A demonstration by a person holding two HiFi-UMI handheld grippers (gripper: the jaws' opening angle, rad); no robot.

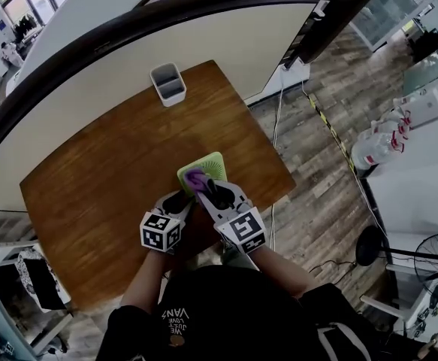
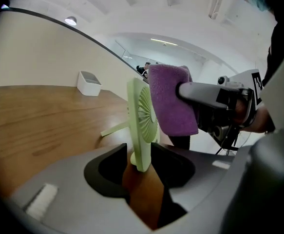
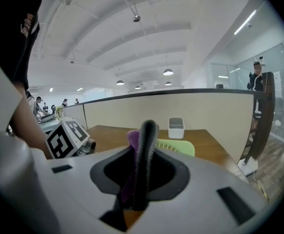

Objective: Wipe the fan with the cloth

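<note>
Findings, legible text:

1. Black shirt of the person, near edge of the head view: pale lettering, seen upside down. The large word reads "VANS". A smaller line beside it reads "LOVE". The remaining small lines cannot be confirmed.
2. Left marker cube and right marker cube, at the near edge of the desk: black-and-white square code patterns only.
3. White bottles, far right: red-and-white labels, too small to read.
</note>
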